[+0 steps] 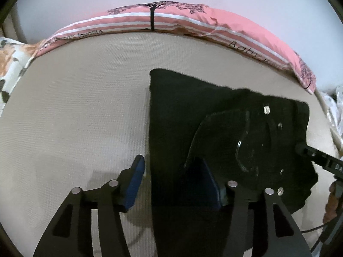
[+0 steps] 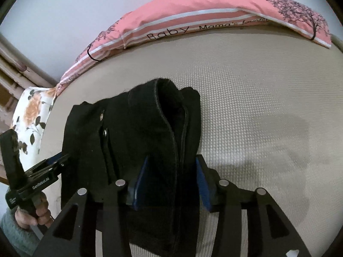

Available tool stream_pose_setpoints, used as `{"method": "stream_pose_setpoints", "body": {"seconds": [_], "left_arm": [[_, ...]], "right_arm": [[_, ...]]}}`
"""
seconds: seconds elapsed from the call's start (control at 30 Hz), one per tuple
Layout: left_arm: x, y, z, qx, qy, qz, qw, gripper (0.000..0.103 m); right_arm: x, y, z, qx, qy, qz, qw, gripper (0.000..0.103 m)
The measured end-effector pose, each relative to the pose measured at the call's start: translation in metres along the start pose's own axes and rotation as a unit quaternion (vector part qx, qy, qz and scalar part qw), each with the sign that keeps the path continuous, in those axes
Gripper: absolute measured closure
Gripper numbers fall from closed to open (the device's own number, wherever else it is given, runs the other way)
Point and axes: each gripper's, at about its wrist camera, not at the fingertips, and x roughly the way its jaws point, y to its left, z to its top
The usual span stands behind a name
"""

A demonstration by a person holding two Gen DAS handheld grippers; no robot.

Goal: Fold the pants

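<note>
The black pants [image 1: 193,115] lie on the beige mattress [image 1: 75,107], already doubled into a compact bundle with the waistband rivets facing up; I'd say a fold or two is done and a last fold or tidy remains. The left hand-held gripper [image 1: 171,180] straddles the near left edge, blue pads wide apart, gripping nothing. The right hand-held gripper [image 2: 171,182] has thick cloth between its parted pads; whether it pinches, I cannot tell. A pink pillow [image 2: 193,19] lines the far edge.

left gripper [image 1: 174,182]: black frame, blue pads, silver rivets; right gripper [image 2: 171,182]: same; sleeve [image 2: 12,231]: grey
</note>
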Motion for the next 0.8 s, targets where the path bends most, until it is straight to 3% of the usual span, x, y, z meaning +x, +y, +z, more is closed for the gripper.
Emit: {"method": "stream_pose_setpoints", "body": {"seconds": [0.23,0.4,0.57,0.8], "left_arm": [[-0.022,-0.009,-0.034,0.013,-0.017,0.038,0.999,0.043],[-0.041,-0.014,-0.06,0.012,-0.027,0.057,0.998,0.042],[-0.059,-0.016,-0.079,0.003,-0.04,0.08,0.996,0.041],[-0.079,-0.019,-0.105,-0.008,-0.05,0.096,0.9941,0.041]], "right_arm": [[-0.018,0.013,-0.03,-0.019,-0.005,-0.03,0.999,0.06],[-0.038,0.024,-0.048,-0.03,-0.032,-0.054,0.998,0.058],[-0.056,0.042,-0.068,-0.066,-0.064,-0.091,0.992,0.052],[-0.064,0.069,-0.091,-0.105,-0.077,-0.104,0.986,0.044]]}}
